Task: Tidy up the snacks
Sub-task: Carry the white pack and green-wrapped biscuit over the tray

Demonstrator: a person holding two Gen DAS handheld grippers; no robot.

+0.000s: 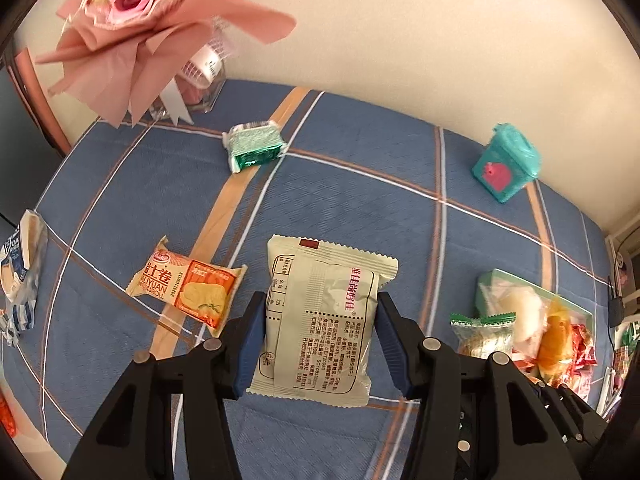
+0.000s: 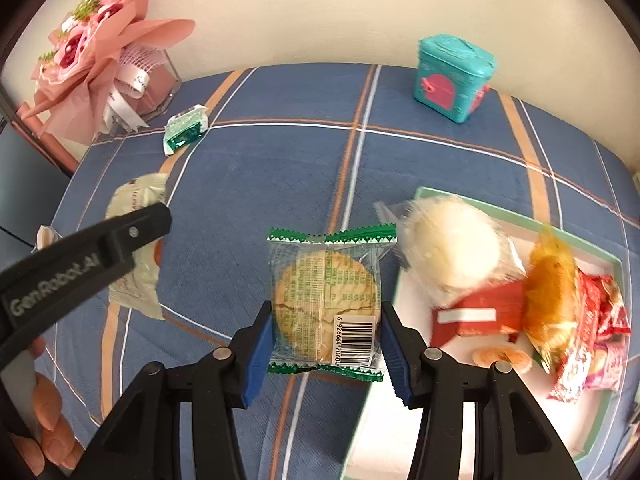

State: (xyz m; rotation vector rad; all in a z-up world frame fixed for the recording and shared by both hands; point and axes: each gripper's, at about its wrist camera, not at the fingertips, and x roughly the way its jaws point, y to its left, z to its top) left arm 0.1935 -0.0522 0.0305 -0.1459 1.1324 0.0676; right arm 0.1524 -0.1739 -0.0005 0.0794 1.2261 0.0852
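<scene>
Cream packet [image 1: 320,316], long axis pointing away

Snacks [image 2: 452,244] lie piled in the tray [image 2: 600,258] at right.

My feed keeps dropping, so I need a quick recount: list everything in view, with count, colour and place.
cream snack packet: 1, cream, in the left gripper
cracker packet: 1, clear with green ends, in the right gripper
cheese roll packet: 1, orange, on the cloth, left
green foil packet: 1, green, far side of the cloth
blue-white packet: 1, cloth's left edge
tray: 1, white with a green rim, right, heaped with white, orange and red snacks
teal box: 1, teal with pink door, far right
bouquet: 1, pink, far left corner
tablecloth: 1, blue plaid
left gripper: black, blue jaws
right gripper: black, blue jaws
</scene>
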